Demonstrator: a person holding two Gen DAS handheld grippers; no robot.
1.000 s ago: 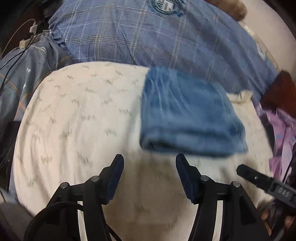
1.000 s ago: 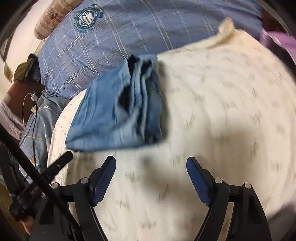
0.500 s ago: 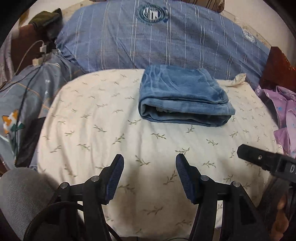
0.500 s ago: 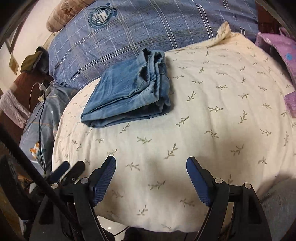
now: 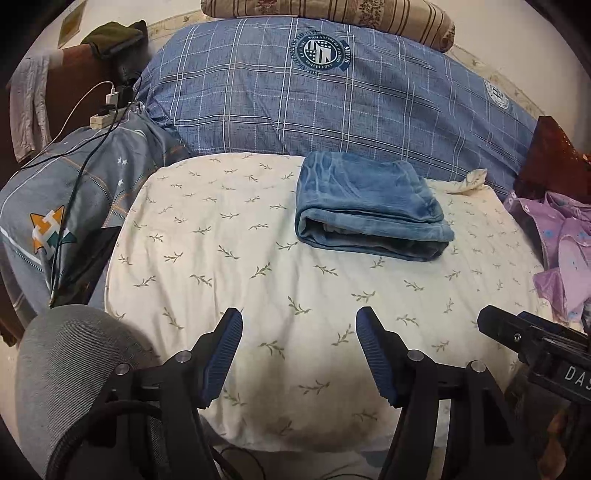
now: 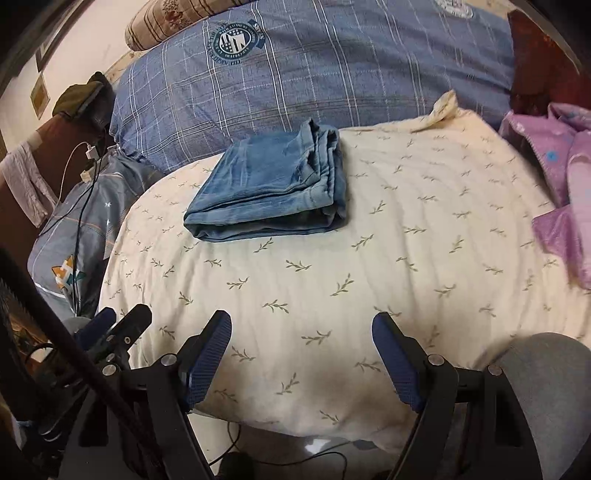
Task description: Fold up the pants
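The blue denim pants (image 5: pixel 369 210) lie folded into a thick, compact rectangle on the cream blanket with a small green leaf print (image 5: pixel 229 258). The bundle rests on the far part of this blanket, close to its back edge, just in front of the big blue checked duvet with a round white emblem (image 5: pixel 314 92). In the left wrist view the rolled fold of the pants faces the camera, and the stacked layers show at the right end. In the right wrist view (image 6: pixel 269 192) the same bundle sits to the left of the middle, with the layered edges on its right side.

The left gripper (image 5: pixel 298 321) hovers over the near part of the blanket, well apart from the pants. Its jaws are opening, and only the blanket shows between the dark blue ribbed pads (image 5: pixel 221 354); they press on nothing. The right gripper (image 6: pixel 302 325) also hangs above the near edge of the blanket, its jaws spread wide with nothing in them, and it is far from the pants too. A part of the right gripper is visible at the right border of the left wrist view.

To the left of the blanket there is a grey-blue cushion with small white stars (image 5: pixel 74 192), with a white charger cable (image 5: pixel 79 107) and a black cable across it. On the right side lies a crumpled purple garment (image 5: pixel 561 243). A striped beige pillow (image 5: pixel 332 14) lies behind the duvet.
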